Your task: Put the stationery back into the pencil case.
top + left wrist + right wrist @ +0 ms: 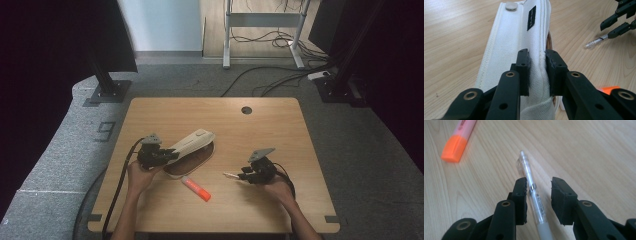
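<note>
A white canvas pencil case (192, 141) lies left of the table's middle, with a brown part of it showing underneath. My left gripper (171, 154) is shut on its near end; in the left gripper view the pads (524, 65) pinch a fold of the white fabric (509, 42). A clear pen (526, 167) lies flat on the wood between the jaws of my right gripper (539, 180), close to the left pad, with a gap to the right pad. In the high view the right gripper (243, 176) points left at the pen (230, 175). An orange highlighter (196, 189) lies between the two hands.
The wooden table (260, 210) has a round cable hole (246, 110) near its far edge. Beyond it stand a white desk frame (227, 45), floor cables (280, 80) and black stands (107, 85). The highlighter (456, 142) lies up-left of the right jaws.
</note>
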